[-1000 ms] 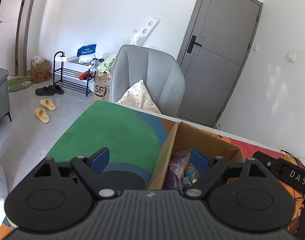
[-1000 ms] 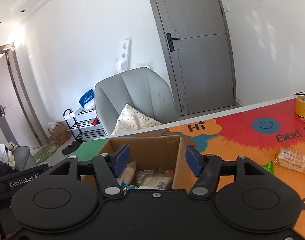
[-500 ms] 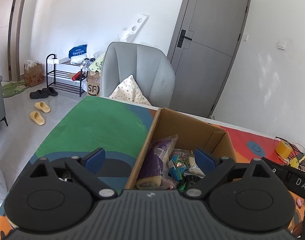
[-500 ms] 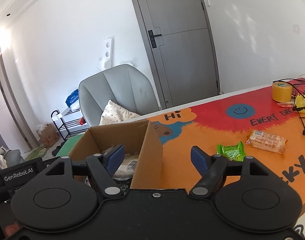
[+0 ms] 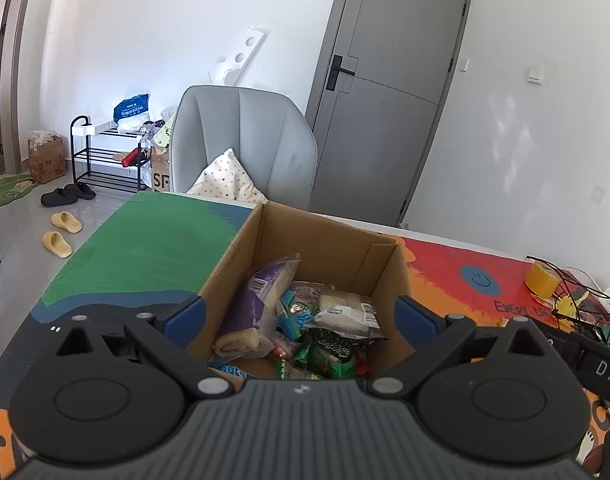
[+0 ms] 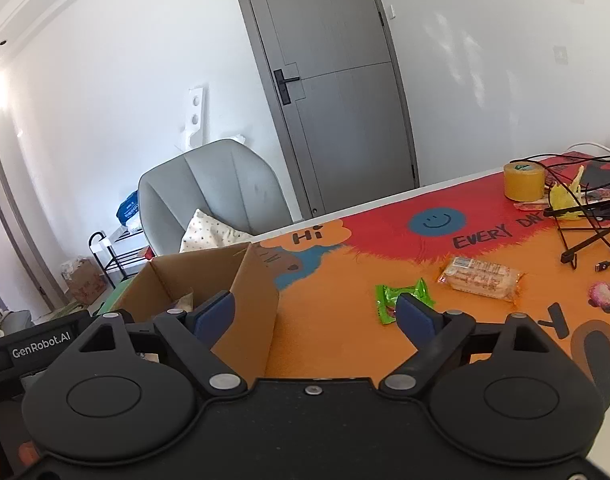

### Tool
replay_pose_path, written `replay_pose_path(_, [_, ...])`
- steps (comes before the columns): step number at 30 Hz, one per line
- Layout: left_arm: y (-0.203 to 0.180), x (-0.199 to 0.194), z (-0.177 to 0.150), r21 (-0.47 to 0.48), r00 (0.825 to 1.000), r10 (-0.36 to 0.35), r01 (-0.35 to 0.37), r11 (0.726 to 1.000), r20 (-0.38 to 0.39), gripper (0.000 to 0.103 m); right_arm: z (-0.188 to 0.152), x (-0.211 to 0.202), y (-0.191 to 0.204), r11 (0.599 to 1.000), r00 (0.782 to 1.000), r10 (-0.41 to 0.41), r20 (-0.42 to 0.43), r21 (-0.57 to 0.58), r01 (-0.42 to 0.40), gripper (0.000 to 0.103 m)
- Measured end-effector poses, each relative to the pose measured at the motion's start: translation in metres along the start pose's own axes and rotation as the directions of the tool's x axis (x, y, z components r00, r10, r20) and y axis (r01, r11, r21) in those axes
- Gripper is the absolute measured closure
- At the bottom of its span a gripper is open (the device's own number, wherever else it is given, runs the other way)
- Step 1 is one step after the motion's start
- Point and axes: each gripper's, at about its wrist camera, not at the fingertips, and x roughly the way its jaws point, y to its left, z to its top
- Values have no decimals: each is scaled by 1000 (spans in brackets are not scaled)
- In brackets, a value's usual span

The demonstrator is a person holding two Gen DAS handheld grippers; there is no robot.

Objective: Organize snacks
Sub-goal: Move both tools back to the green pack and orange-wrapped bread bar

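An open cardboard box [image 5: 329, 248] stands on the colourful table mat [image 5: 145, 248]. It holds several snack packets, among them a purple-wrapped roll [image 5: 251, 306] and a white packet [image 5: 347, 312]. My left gripper [image 5: 301, 316] hovers over the box's near side; its jaws are opening and grip nothing. In the right wrist view the box [image 6: 209, 276] is at the left. A green candy packet [image 6: 401, 298] and an orange wafer packet [image 6: 481, 278] lie loose on the mat. My right gripper [image 6: 313, 314] hangs beside the box's right wall with its jaws opening, holding nothing.
A yellow tape roll [image 6: 523, 182], tangled black cables [image 6: 585, 236] and a small pink item [image 6: 603, 296] crowd the table's right end. A grey chair [image 5: 245, 140] with a cushion stands behind the table. A shoe rack [image 5: 105, 156] and slippers are on the floor at left.
Both views have swung to the right: the left one now centres on the box, the right one has left the box for the loose snacks. Both pairs of jaws have widened.
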Motion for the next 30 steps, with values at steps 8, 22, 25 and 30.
replay_pose_path(8, [-27, 1, -7, 27, 1000, -27, 27, 999, -10, 3, -2, -9, -27, 999, 999, -31, 9, 25, 31, 13])
replay_pose_path(22, [-80, 4, -18, 81, 998, -61, 61, 995, 6, 3, -6, -23, -84, 993, 997, -69, 23, 92, 67, 12])
replay_pose_path(25, [-93, 5, -21, 96, 998, -57, 55, 994, 24, 3, -9, -23, -99, 989, 996, -84, 23, 121, 80, 12])
replay_pose_path(30, [-110, 12, -25, 119, 996, -84, 81, 990, 18, 3, -13, -14, -117, 984, 995, -99, 8, 147, 97, 12])
